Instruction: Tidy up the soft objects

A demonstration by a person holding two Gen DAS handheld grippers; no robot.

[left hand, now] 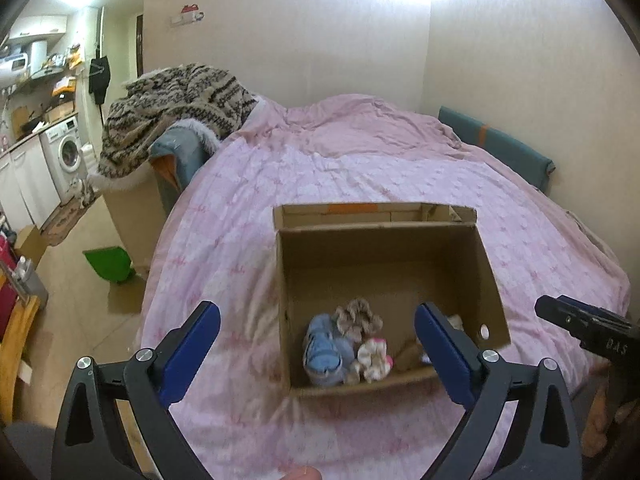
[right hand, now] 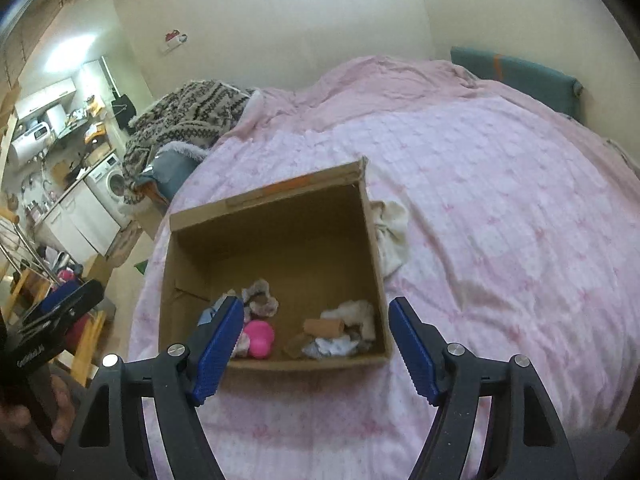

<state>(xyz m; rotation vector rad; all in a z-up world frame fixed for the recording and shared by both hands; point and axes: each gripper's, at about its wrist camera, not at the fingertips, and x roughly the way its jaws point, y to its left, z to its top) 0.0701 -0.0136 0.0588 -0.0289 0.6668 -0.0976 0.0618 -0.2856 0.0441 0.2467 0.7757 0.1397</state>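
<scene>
Hovering with fingers wide and empty, both the left gripper (left hand: 318, 344) and right gripper (right hand: 316, 344) face the cardboard box (right hand: 280, 204); the cream cloth (right hand: 394, 236) beside it looks light and limp, best pinched at a bunched fold.

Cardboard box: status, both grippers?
Left gripper open, empty. Right gripper open, empty. Soft items lie in cardboard box; white cloth still outside on pink bedspread. Nothing blocking.
</scene>
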